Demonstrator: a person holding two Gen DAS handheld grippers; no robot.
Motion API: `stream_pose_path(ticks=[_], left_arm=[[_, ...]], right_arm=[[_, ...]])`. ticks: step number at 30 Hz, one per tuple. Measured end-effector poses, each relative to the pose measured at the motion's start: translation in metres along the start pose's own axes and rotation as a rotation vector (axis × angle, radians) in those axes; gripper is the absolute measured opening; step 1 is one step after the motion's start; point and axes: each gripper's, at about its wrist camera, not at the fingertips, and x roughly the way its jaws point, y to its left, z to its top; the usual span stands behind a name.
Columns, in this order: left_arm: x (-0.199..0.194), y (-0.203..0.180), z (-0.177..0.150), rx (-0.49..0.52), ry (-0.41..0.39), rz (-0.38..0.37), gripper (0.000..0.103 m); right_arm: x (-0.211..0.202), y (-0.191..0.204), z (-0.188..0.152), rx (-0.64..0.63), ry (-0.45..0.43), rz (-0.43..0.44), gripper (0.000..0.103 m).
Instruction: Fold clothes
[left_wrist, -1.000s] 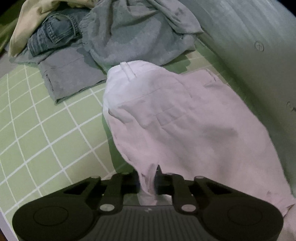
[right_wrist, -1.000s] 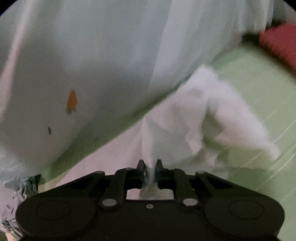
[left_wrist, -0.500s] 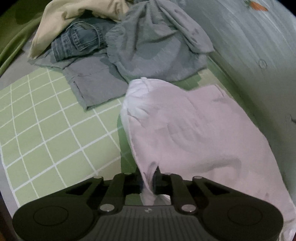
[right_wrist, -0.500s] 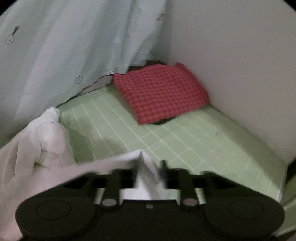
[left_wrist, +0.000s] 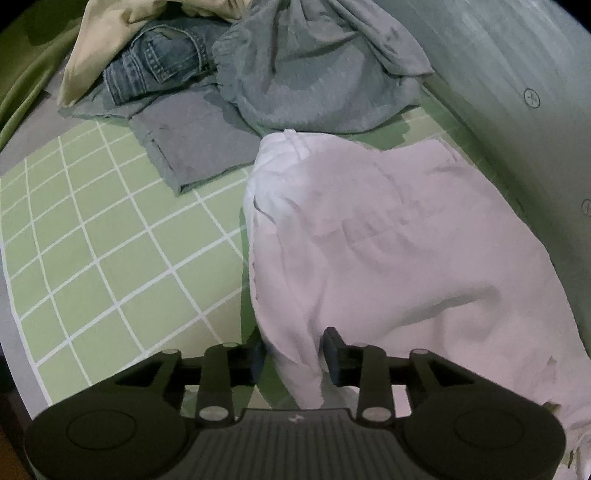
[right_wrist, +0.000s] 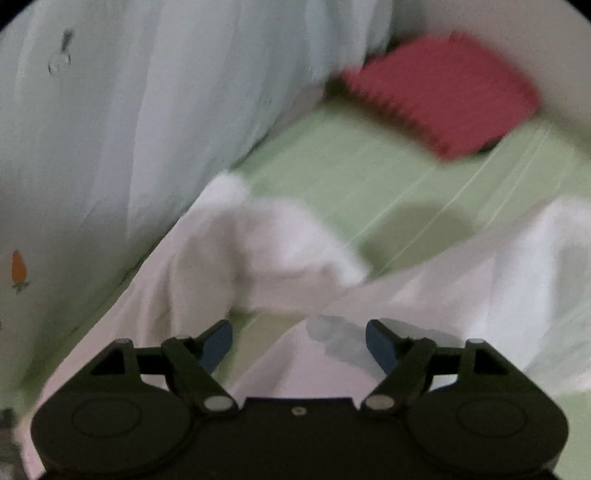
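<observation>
A pale pink garment (left_wrist: 399, 251) lies spread on the green checked bed cover (left_wrist: 96, 251), beside the curtain. My left gripper (left_wrist: 295, 354) is open, its jaws apart on either side of the garment's near edge, which hangs loose between them. In the right wrist view the same pale garment (right_wrist: 266, 258) lies rumpled in front. My right gripper (right_wrist: 299, 343) is open wide just above it and holds nothing.
A pile of unfolded clothes sits at the far end: a grey garment (left_wrist: 317, 70), blue jeans (left_wrist: 159, 62) and a cream piece (left_wrist: 96, 33). A pale curtain (right_wrist: 129, 110) hangs along one side. A folded red checked cloth (right_wrist: 443, 96) lies in the far corner.
Both grippers have opened and let go of the pale pink garment, which now lies on the bed. The right wrist view swung left toward the curtain.
</observation>
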Motion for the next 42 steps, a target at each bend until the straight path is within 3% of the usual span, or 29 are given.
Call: stream_pose_path(ticks=[2, 3, 5, 6, 7, 10, 13, 16, 20, 22, 24, 25, 27, 29, 33, 37, 42], left_arm=[[0.001, -0.002, -0.001, 0.002, 0.005, 0.001, 0.04], [0.002, -0.003, -0.002, 0.006, 0.005, 0.001, 0.04], [0.002, -0.006, -0.003, 0.017, 0.003, -0.001, 0.04], [0.002, -0.007, -0.003, 0.023, 0.0, -0.002, 0.038], [0.003, -0.008, -0.003, 0.026, -0.003, -0.001, 0.038], [0.004, -0.006, -0.002, 0.015, -0.005, -0.005, 0.025], [0.005, -0.002, -0.002, -0.013, -0.006, -0.014, 0.024], [0.008, -0.001, -0.004, -0.026, -0.005, -0.007, 0.024], [0.007, -0.003, -0.004, -0.008, -0.003, 0.0, 0.024], [0.007, -0.004, -0.004, -0.001, 0.0, 0.003, 0.024], [0.007, -0.004, -0.003, 0.001, 0.007, 0.006, 0.024], [0.007, -0.005, -0.003, 0.003, 0.01, 0.008, 0.024], [0.007, -0.005, -0.002, 0.006, 0.013, 0.012, 0.024], [0.006, -0.005, -0.003, 0.006, 0.015, 0.016, 0.025], [0.007, -0.004, -0.005, 0.007, 0.015, 0.017, 0.027], [0.008, -0.001, -0.007, 0.003, 0.016, 0.018, 0.028], [0.011, -0.006, -0.007, 0.016, 0.02, 0.032, 0.028]], right_arm=[[0.015, 0.016, -0.005, -0.032, 0.052, -0.028, 0.077], [0.021, 0.022, -0.008, -0.058, 0.066, -0.044, 0.071], [0.03, 0.03, -0.012, -0.114, 0.087, -0.069, 0.046], [0.029, 0.03, -0.014, -0.126, 0.09, -0.066, 0.021], [0.028, 0.028, -0.016, -0.133, 0.092, -0.061, 0.006], [0.004, 0.018, -0.022, -0.145, 0.059, -0.038, 0.001], [-0.041, 0.003, -0.036, -0.208, 0.004, -0.042, 0.001], [-0.068, -0.028, -0.065, -0.271, 0.058, -0.108, 0.001], [-0.077, -0.081, -0.096, -0.175, 0.197, -0.155, 0.001], [-0.083, -0.094, -0.097, -0.106, 0.214, -0.139, 0.003], [-0.09, -0.094, -0.089, -0.094, 0.176, -0.142, 0.013], [-0.094, -0.091, -0.085, -0.1, 0.142, -0.151, 0.027], [-0.1, -0.084, -0.077, -0.129, 0.073, -0.182, 0.045], [-0.103, -0.081, -0.07, -0.126, 0.03, -0.234, 0.054], [-0.108, -0.107, -0.055, 0.069, 0.005, -0.298, 0.076], [-0.104, -0.124, -0.05, 0.191, 0.016, -0.267, 0.076], [-0.095, -0.101, -0.048, 0.048, -0.047, -0.274, 0.077]])
